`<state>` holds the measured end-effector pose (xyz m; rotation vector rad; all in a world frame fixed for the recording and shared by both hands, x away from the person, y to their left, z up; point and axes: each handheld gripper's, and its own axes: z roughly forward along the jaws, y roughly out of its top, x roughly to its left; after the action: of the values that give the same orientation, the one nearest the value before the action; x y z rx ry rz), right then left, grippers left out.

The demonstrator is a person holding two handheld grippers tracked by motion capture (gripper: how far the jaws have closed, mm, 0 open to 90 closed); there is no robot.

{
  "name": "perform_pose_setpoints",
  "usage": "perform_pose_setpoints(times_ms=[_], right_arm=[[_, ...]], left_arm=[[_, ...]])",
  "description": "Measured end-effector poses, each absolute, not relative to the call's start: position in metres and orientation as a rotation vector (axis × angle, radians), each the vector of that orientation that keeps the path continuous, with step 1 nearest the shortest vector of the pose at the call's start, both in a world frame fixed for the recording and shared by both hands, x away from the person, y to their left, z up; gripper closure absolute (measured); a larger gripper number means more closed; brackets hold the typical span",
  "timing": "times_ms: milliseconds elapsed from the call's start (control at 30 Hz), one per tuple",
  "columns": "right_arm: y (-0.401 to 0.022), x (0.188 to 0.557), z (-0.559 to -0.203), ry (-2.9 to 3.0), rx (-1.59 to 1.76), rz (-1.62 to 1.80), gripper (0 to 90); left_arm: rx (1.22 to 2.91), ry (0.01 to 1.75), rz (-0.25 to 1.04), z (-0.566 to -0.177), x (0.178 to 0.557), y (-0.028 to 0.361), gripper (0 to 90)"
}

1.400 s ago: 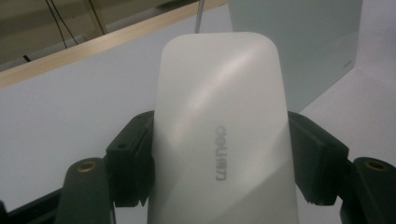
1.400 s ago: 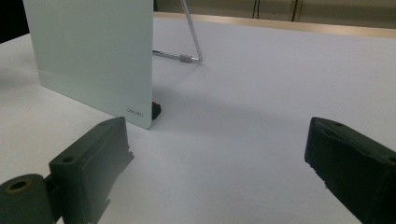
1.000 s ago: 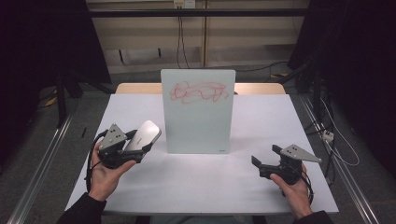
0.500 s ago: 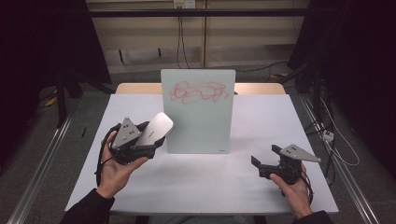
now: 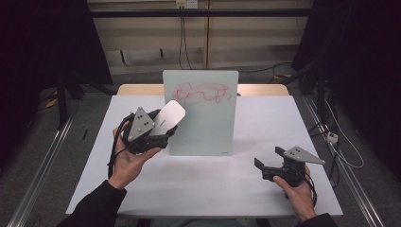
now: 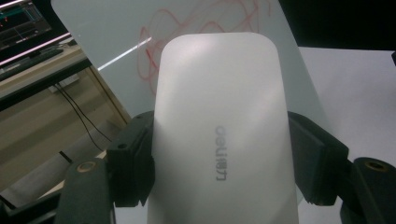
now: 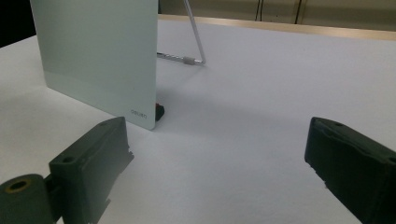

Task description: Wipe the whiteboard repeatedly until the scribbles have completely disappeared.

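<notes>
My left claw [image 5: 163, 124] is clenched on the white eraser [image 5: 169, 118], lifted at the left edge of the whiteboard [image 5: 203, 118], just below its red scribble [image 5: 203, 92]. Nothing looks wiped yet, I think. My right claw [image 5: 267, 166] gapes empty, well right of the whiteboard.

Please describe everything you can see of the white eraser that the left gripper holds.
The white, oblong eraser with rounded corners looks like smooth matte plastic, with a grey "deli" logo printed on its face. The left gripper is shut on it, its black jaws pressing on both long sides. It is lifted above the table and tilted, its free end pointing toward the upright whiteboard, below the red scribbles. Whether it touches the board, I cannot tell.
</notes>
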<state>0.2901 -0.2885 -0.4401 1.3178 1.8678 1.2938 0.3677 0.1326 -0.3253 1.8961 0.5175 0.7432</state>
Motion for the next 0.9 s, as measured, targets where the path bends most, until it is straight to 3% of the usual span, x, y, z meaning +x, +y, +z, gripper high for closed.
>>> perform_pose_setpoints(times_ms=[367, 900], right_arm=[[-0.289, 0.290, -0.440, 1.867, 1.319, 1.294, 6.1], [-0.289, 0.290, -0.440, 1.868, 1.318, 1.298, 6.0]], left_arm=[[1.846, 0.493, 0.799, -0.303, 0.385, 0.120, 31.1], [1.827, 0.522, 0.835, -0.300, 0.414, 0.110, 31.1]])
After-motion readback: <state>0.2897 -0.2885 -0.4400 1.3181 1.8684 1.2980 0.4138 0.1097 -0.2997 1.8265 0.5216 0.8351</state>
